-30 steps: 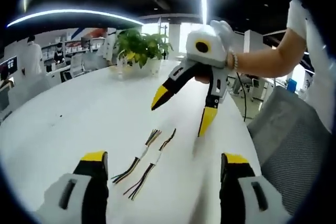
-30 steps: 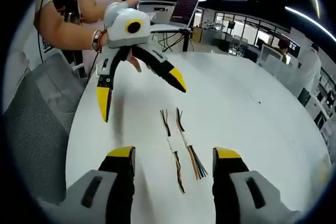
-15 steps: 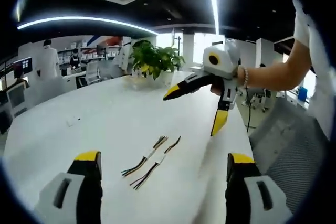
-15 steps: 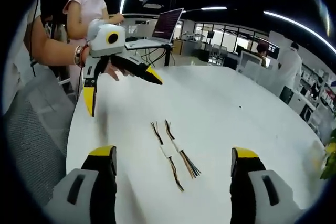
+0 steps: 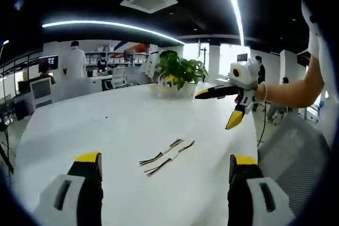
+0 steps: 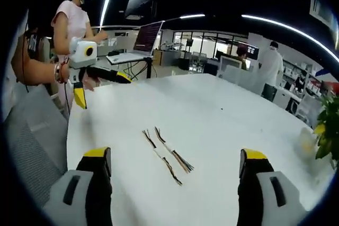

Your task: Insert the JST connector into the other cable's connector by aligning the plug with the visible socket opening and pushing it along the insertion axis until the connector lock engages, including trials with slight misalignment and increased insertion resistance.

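Up front in the left gripper view, my left gripper (image 5: 164, 166) gapes empty; two cables (image 5: 166, 156) lie side by side on the white table (image 5: 100, 130). Across in the right gripper view, my right gripper (image 6: 177, 163) also stands spread, cables (image 6: 165, 156) ahead. Light, floppy wires, I judge; I'd pinch the stiff white connector bodies mid-length.
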A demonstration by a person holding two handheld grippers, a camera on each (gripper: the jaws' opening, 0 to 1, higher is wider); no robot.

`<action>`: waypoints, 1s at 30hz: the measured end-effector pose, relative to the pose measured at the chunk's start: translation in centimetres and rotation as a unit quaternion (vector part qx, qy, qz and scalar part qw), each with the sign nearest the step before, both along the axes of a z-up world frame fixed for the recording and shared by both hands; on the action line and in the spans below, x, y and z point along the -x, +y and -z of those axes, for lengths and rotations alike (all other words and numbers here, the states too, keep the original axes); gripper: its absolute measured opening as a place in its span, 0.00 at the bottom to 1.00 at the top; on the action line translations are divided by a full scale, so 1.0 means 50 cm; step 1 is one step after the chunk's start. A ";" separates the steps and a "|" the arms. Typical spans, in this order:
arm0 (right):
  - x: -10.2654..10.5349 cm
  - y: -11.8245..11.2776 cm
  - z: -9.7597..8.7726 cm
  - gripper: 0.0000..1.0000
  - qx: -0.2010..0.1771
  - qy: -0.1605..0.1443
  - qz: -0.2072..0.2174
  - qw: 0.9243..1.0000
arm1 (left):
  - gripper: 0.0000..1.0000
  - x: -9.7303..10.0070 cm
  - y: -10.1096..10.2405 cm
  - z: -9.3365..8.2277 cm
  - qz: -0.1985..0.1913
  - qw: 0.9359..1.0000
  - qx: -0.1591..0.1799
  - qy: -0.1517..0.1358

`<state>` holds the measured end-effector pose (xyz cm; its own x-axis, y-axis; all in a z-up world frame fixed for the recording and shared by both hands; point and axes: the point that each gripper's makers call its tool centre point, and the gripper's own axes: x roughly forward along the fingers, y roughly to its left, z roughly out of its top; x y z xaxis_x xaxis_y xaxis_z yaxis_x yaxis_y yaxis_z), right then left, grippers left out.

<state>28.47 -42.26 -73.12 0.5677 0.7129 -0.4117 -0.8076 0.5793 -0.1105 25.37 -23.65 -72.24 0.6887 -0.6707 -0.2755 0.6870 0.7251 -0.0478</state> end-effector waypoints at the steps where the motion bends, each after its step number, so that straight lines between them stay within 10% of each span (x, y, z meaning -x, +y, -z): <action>1: 0.006 -0.004 -0.007 1.00 -0.006 -0.003 0.004 1.000 | 0.99 0.002 0.007 -0.005 -0.007 1.000 0.003 -0.003; 15: 0.080 -0.064 -0.040 0.97 -0.049 -0.021 0.069 0.996 | 0.99 0.072 0.093 -0.063 -0.090 0.995 0.018 -0.037; 30: 0.141 -0.095 -0.004 0.95 -0.045 -0.002 0.099 0.994 | 0.99 0.158 0.121 -0.008 -0.133 0.991 0.033 0.004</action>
<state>21.41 -47.03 -72.91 0.7015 0.6213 -0.3492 -0.6770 0.7340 -0.0542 17.45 -17.62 -71.86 0.8418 -0.4819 -0.2431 0.4712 0.8758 -0.1046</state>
